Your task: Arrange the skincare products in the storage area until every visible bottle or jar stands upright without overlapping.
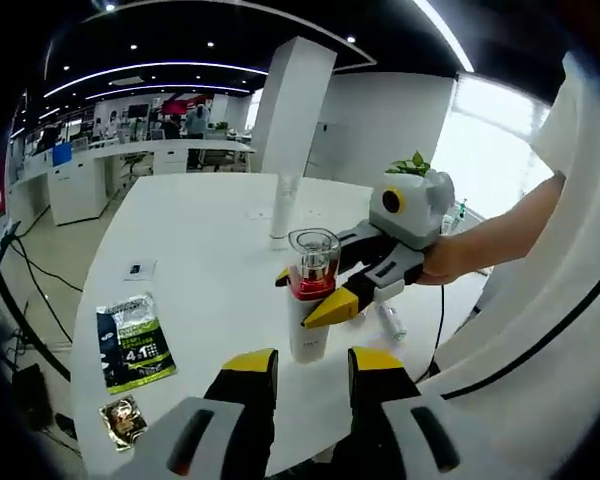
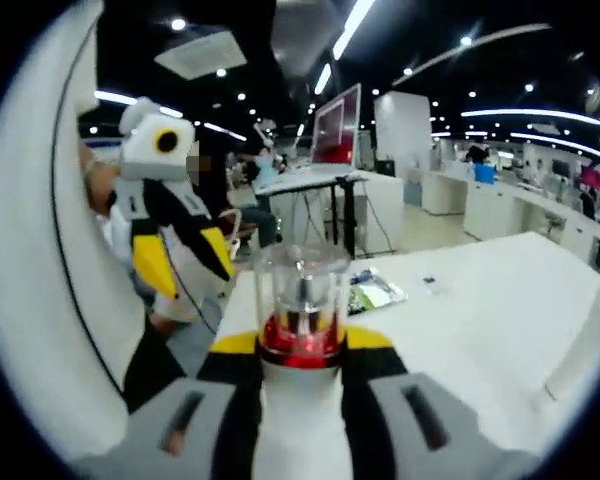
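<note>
Standing upright on the white counter [image 1: 210, 250], the white bottle [image 1: 311, 318] with its red collar and clear cap sits clamped at the neck between the right gripper [image 1: 320, 295] jaws. Just short of the bottle, the left gripper [image 1: 300, 380] hovers, jaws parted. Left of the bottle lie a green sachet [image 1: 135, 343] and a small packet [image 1: 123, 418].

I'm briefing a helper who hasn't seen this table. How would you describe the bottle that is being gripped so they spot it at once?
On the big white table, look near the front edge, where the right tool reaches in. It clamps a white upright bottle with a red collar and clear cap. The tall clear tube farther back has no red, and the green sachet lies flat.
</note>
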